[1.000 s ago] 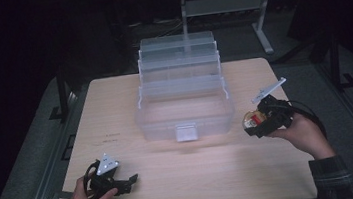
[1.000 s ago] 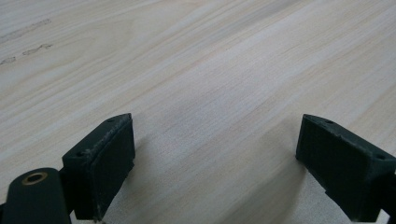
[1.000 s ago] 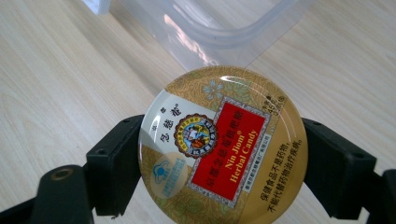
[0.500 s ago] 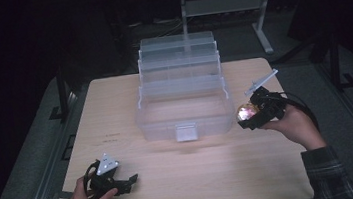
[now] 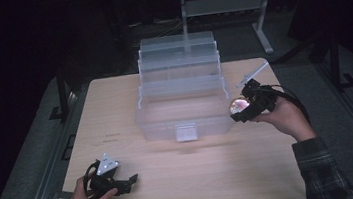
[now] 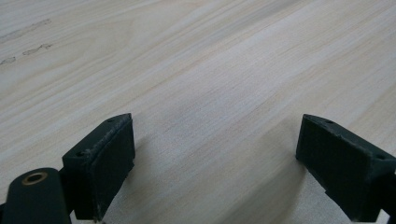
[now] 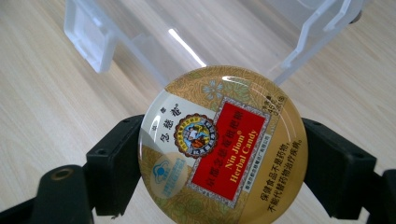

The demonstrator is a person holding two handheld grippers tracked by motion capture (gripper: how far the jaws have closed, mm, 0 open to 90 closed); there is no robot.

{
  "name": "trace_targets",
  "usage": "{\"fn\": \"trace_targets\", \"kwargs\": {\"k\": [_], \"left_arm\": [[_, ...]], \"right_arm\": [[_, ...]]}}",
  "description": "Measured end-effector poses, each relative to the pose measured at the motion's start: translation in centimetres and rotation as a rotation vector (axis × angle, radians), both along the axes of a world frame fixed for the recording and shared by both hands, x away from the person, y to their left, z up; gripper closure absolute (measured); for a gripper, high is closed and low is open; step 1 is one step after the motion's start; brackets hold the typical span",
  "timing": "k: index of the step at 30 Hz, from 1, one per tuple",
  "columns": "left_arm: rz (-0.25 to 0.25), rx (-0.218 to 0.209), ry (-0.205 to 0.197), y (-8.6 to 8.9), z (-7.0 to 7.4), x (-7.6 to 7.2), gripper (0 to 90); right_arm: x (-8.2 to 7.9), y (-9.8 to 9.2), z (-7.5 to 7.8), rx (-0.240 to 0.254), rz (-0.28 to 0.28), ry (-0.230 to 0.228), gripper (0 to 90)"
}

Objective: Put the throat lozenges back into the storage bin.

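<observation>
High view: right gripper (image 5: 242,108), clamping a tin (image 5: 238,106), has moved up against the box (image 5: 184,109), likely to drop it in. Left gripper (image 5: 129,180) rests wide open near the table's (image 5: 115,106) front-left corner.

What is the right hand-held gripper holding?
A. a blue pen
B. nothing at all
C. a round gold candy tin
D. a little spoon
C. In the right gripper view, the right hand-held gripper has its two black jaws pressed against the sides of a round gold candy tin with a red label, right next to the clear plastic box.
</observation>
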State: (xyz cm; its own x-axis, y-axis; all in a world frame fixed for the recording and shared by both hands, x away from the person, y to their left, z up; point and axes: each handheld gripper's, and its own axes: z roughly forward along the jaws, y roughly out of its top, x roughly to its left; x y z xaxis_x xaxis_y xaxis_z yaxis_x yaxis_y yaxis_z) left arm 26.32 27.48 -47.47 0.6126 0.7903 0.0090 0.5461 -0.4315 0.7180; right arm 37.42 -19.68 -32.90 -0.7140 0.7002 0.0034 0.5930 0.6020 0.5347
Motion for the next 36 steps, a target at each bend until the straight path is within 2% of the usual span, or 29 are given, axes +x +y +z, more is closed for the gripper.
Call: {"fn": "trace_targets", "kwargs": {"k": [15, 36], "left_arm": [[0.001, -0.002, 0.001, 0.0, 0.0, 0.0, 10.8], [0.001, -0.001, 0.001, 0.0, 0.0, 0.0, 10.8]], "right_arm": [[2.0, 1.5, -0.5, 0.015, 0.001, 0.015, 19.8], [4.8, 4.2, -1.5, 0.009, 0.001, 0.038, 19.8]]}}
